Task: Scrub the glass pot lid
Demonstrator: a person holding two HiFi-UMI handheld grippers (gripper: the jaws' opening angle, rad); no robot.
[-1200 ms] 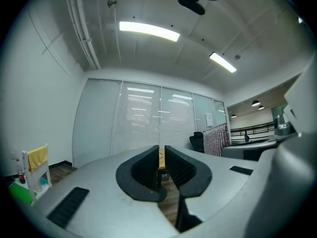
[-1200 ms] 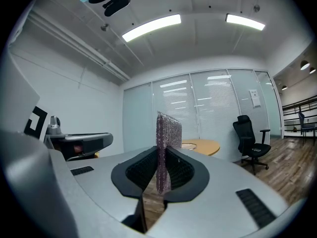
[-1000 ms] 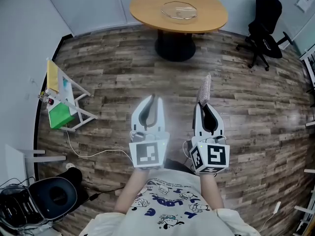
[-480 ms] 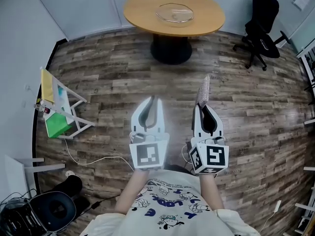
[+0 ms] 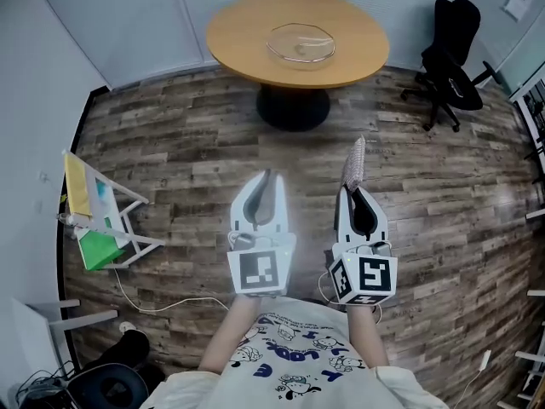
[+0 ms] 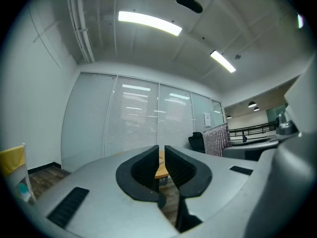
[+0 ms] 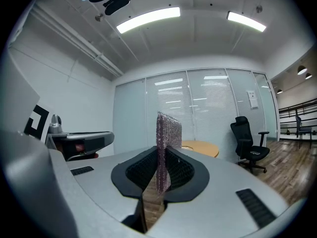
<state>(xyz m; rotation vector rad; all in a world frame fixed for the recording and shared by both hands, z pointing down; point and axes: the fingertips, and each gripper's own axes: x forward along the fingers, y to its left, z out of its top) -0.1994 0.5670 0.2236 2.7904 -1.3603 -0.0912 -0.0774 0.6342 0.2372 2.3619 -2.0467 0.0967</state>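
I hold both tongs out in front of my chest, side by side and level, pointing forward and away from me. My left tongs (image 5: 266, 177) have their jaws drawn together with only a thin slit between them and nothing in it. My right tongs (image 5: 353, 191), just beside the left ones, are clamped on a scrub pad (image 5: 354, 160) that stands upright past their tips. My left forearm (image 5: 228, 331) and right forearm (image 5: 368, 335) run straight out behind them.

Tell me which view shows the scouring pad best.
The right gripper view: the scouring pad stands upright, clamped between the right hand-held gripper's jaws, mesh texture clear. The head view shows it small, sticking out past the jaws. The left gripper view catches it off to the side.
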